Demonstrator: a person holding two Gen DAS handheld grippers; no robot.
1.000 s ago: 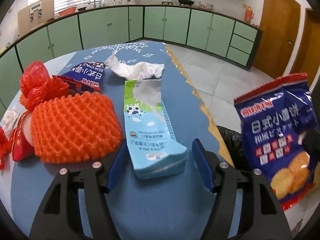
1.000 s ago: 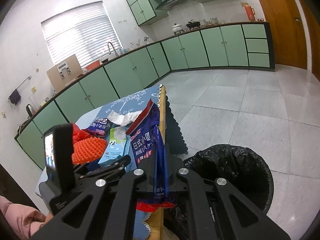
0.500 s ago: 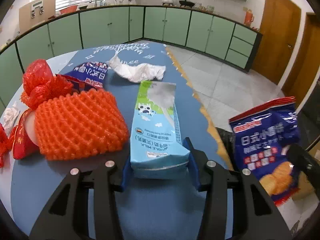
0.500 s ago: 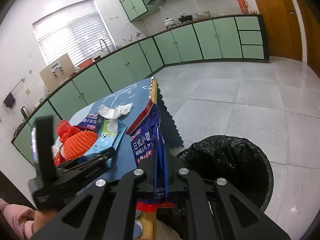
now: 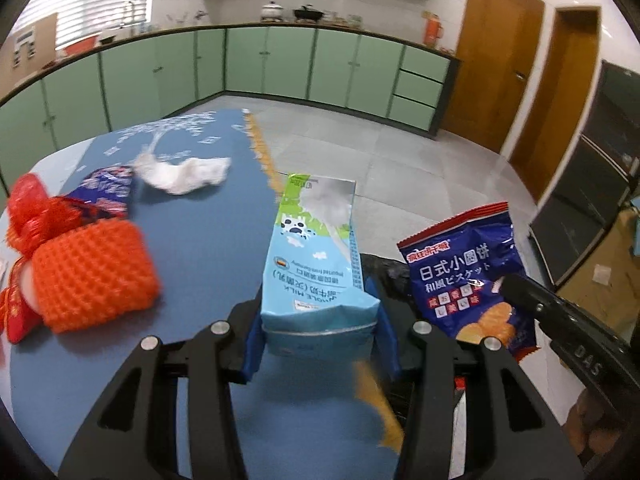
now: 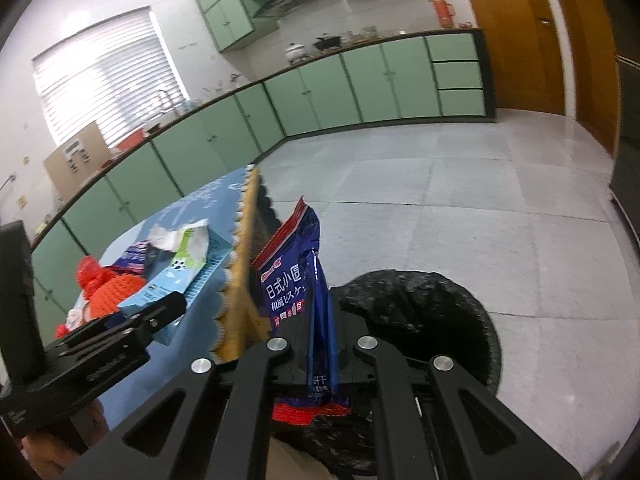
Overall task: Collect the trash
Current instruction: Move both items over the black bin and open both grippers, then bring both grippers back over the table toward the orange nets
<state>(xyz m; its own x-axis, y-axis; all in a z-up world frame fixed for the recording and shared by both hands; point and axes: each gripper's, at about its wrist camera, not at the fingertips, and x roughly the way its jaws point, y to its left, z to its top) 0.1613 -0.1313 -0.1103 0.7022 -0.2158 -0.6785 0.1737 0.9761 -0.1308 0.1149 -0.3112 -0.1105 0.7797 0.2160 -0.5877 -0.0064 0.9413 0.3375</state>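
Left gripper (image 5: 320,344): clamped on milk carton (image 5: 316,264), raised at table edge (image 5: 264,160).
Right gripper (image 6: 323,354): pinching biscuit packet (image 6: 298,280) beside black bin (image 6: 424,312).
Risk: packet, released short, likely drops outside the bin rim.

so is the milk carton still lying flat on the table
No, lifted. The left gripper clamps the milk carton, its far end raised over the table edge.

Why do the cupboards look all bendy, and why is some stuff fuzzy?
Both wrist views use a fisheye lens, so the green cupboards curve. In the left wrist view, the tissue and orange foam net smear from motion blur; the milk carton stays sharper.
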